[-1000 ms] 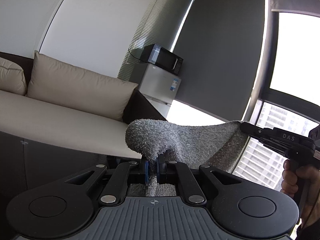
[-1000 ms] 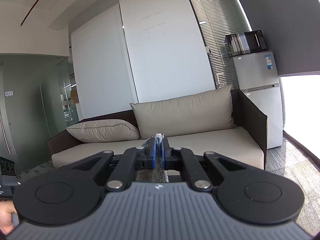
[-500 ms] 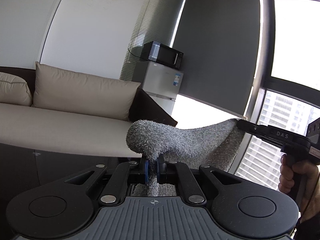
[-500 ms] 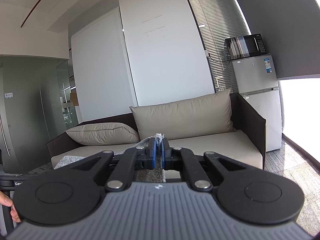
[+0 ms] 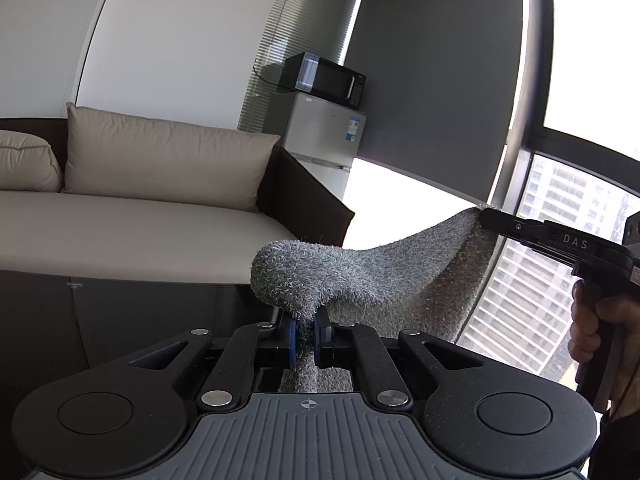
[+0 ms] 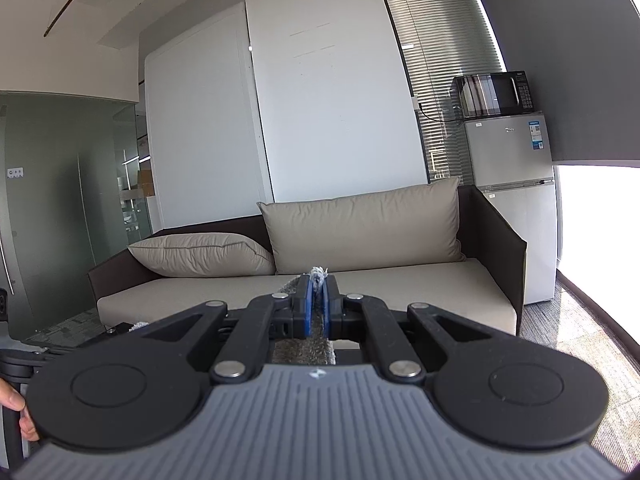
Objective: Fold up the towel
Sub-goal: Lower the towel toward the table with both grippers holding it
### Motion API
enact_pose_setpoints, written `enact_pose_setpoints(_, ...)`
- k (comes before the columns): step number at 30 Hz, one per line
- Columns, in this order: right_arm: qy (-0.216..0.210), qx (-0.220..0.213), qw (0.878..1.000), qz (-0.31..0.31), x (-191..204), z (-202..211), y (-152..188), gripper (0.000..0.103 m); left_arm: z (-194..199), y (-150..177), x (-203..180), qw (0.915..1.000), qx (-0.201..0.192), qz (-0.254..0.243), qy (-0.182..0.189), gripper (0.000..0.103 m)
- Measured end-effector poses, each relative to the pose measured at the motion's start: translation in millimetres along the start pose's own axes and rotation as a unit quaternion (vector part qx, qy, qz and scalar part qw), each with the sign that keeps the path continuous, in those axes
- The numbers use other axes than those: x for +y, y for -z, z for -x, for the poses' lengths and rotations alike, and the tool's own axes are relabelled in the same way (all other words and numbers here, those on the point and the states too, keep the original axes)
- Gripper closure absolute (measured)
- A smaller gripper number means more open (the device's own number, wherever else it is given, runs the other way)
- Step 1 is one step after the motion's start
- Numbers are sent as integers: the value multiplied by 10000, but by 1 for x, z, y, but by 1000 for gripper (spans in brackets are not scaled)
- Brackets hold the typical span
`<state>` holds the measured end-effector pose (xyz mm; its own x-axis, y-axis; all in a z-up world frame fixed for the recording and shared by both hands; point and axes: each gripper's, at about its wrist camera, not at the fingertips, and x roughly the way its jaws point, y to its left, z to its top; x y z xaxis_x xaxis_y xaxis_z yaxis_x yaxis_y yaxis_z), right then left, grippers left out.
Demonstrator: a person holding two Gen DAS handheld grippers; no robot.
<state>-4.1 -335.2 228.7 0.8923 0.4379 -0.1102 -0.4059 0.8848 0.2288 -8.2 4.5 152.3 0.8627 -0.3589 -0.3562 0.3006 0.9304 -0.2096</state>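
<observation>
- Nearest in the left wrist view, the left tongs (image 5: 305, 338) are closed on a fold of the grey towel (image 5: 360, 276); the blue pads (image 5: 292, 338) press the cloth from both sides, and a rounded hump of it bulges just above them.
- In the right wrist view the right tongs (image 6: 318, 306) are likewise clamped tight on the towel (image 6: 319, 274), with only a frayed tuft showing above the blue pads (image 6: 306, 308) and a strip of pile below them.
- From the left tongs the towel stretches up and to the right, held in the air, and sags in a shallow curve.
- Its far corner is pinched in the tip of the right tongs (image 5: 486, 216), whose handle is gripped by the person's right hand (image 5: 596, 328) at the frame's edge.
- At the lower left edge of the right wrist view, fingers of the left hand (image 6: 18, 408) show.
- Behind stands a sofa (image 6: 400, 292) with beige cushions.
- Farther back, beside the sofa arm, a small fridge (image 6: 516, 200) carries a black microwave (image 6: 496, 90).
- A window (image 5: 560, 248) with high-rise buildings outside lies beyond the right tongs.
</observation>
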Motion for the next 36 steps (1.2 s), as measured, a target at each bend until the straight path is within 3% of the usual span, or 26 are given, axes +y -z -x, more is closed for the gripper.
enact_pose_setpoints(10,260,676,9973,-76,-14,-62,43,98,-52,15,22,9979,443,-255,-395,95)
enact_pose_setpoints(36,802,876,9929,-116,-51,-157,82,98,-153,17,58,9933,731,-394,-808,93)
